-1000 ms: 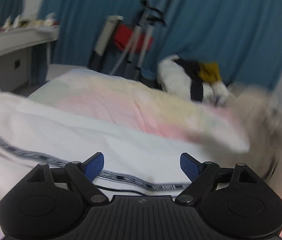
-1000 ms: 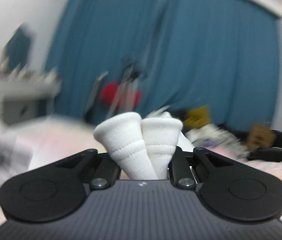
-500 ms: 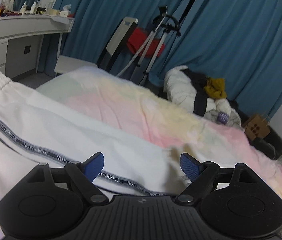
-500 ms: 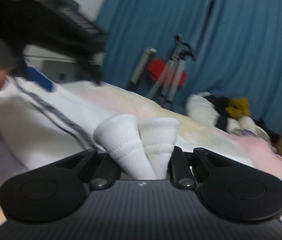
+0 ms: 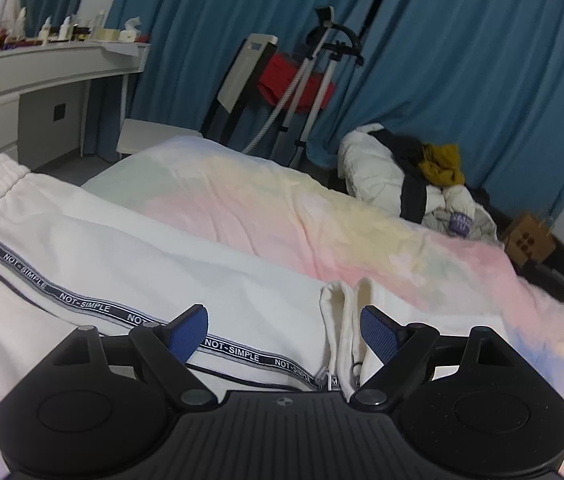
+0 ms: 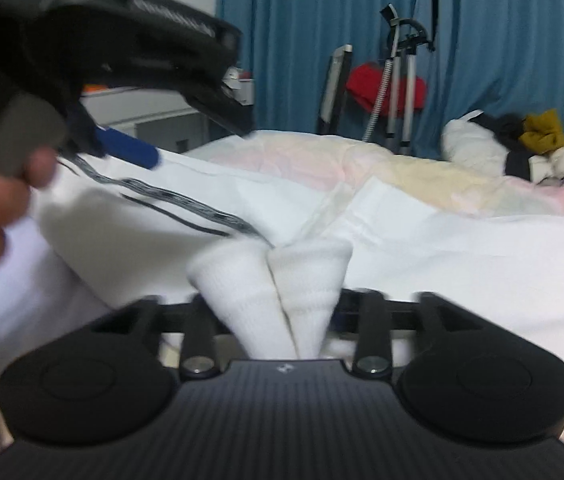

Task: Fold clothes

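Note:
White sweatpants (image 5: 93,256) with a black "NOT-SIMPLE" side stripe lie across the bed, waistband at the far left. My left gripper (image 5: 284,330) is open just above them, and the two white ribbed cuffs (image 5: 346,320) stand by its right finger. In the right wrist view my right gripper (image 6: 271,308) is shut on those two cuffs (image 6: 277,280), with the pants (image 6: 442,248) spread beyond. The left gripper (image 6: 129,36) shows at upper left there, held in a hand.
A pastel rainbow bed sheet (image 5: 290,208) covers the bed. A pile of clothes (image 5: 414,176) lies at its far end. A garment steamer stand (image 5: 314,68) and blue curtains are behind. A white desk (image 5: 41,76) stands at the left.
My right gripper has carried the cuffs leftward over the pants, next to the left gripper. The left gripper stayed open and steadied above the stripe.

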The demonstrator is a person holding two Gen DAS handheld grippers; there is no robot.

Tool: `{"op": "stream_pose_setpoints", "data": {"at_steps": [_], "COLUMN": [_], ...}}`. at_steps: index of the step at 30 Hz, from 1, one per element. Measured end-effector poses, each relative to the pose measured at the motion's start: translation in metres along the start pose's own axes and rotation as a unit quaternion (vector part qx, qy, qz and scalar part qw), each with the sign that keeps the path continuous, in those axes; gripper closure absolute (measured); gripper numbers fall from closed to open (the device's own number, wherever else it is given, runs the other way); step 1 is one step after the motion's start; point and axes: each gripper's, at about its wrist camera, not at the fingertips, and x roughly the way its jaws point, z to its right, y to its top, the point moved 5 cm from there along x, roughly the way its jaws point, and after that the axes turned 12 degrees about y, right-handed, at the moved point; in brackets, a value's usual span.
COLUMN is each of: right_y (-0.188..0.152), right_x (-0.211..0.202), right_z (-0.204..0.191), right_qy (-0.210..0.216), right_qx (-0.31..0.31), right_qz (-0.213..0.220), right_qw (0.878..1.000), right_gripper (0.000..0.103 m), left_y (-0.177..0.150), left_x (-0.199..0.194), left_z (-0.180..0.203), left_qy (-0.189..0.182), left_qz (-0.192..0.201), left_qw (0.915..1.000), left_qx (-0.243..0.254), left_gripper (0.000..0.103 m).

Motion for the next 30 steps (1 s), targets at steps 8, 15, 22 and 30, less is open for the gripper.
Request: {"op": "stream_pose_setpoints", "data": {"at_steps": [8,15,22,30], "right_y": [0.017,0.026,0.009,0.005], "right_x": [-0.037,-0.060,-0.055,-0.060], "right_z": [-0.002,0.053,0.099,0.099], "right_qy": [0.016,-0.094,-0.180,-0.186], "right_qx": [0.052,0.089,0.120,0.121], "right_qz": [0.022,0.047,0.019,0.023], "right_qw": [0.998,0.990,0.976,0.975], "right_gripper": [0.021,0.021,0.021,0.021], "left_y": [-0.002,-0.007,-0.026,-0.067], "left_x": [-0.005,-0.041,-0.133,-0.251], "left_z": [0.004,0.020,0.053,0.112], "left_qy": [0.013,0.005,0.015,-0.012], "left_qz": [0.008,0.023,0.078,0.137], "left_qw": [0.9996,0.9969,0.9874,0.9713], "left_qx": [0.024,0.075,0.137,0.194], "left_gripper": [0.018,0.018,0.018,0.018]}}
